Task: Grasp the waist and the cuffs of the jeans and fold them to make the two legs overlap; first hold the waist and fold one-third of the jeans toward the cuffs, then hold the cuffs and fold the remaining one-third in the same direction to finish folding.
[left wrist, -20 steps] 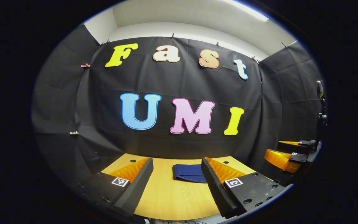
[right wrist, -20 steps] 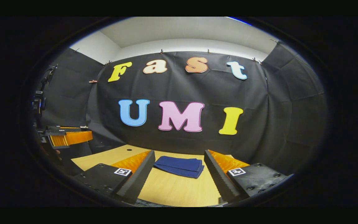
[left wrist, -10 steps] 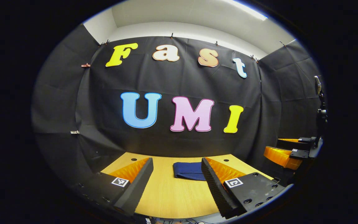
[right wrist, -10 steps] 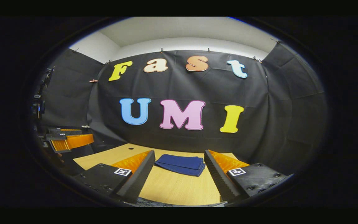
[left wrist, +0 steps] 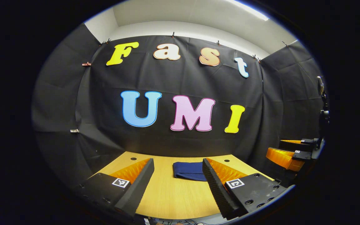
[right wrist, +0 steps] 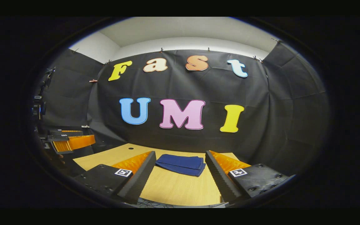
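Your left gripper [left wrist: 178, 175] and right gripper [right wrist: 180, 173] both hang spread and empty above the table [right wrist: 173, 190]; folded jeans [right wrist: 181, 164] lie ahead

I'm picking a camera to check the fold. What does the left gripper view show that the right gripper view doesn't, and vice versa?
Left gripper view: the right gripper, open, to the right, with the folded jeans partly hidden. Right gripper view: the left gripper, open, at far left, and the jeans' stacked layers in full. Both: the jeans lying folded on the table, ungrasped.
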Motion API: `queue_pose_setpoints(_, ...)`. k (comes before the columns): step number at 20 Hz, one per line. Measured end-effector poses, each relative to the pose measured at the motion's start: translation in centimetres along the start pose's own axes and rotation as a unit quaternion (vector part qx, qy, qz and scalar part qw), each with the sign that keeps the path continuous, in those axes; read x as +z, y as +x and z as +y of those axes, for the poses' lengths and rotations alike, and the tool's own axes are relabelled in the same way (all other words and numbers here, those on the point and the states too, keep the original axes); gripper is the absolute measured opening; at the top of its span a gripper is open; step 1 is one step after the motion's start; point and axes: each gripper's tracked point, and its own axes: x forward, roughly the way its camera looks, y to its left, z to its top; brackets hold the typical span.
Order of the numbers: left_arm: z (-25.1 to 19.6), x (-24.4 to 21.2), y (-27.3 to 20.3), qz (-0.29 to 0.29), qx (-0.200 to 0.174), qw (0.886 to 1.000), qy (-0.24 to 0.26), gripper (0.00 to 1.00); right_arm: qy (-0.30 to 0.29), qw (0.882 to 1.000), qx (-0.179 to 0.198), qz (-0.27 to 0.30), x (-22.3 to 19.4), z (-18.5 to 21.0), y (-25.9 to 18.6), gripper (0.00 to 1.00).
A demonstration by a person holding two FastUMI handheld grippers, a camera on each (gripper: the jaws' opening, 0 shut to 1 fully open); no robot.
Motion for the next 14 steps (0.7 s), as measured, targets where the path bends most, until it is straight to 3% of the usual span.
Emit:
queue_pose_setpoints(8, 0.3, -0.4, 0.7, 0.006, 0.009, 1.000, -0.007, 0.96, 0.005, 1.000, -0.026, -0.003, -0.2, -1.0, 0.0, 0.95)
queue_pose_setpoints(14, 1.5, -1.5, -0.1, 0.019, 0.018, 1.000, -0.006, 0.96, 0.015, 1.000, -0.024, 0.004, -0.7, -0.4, 0.2, 0.95)
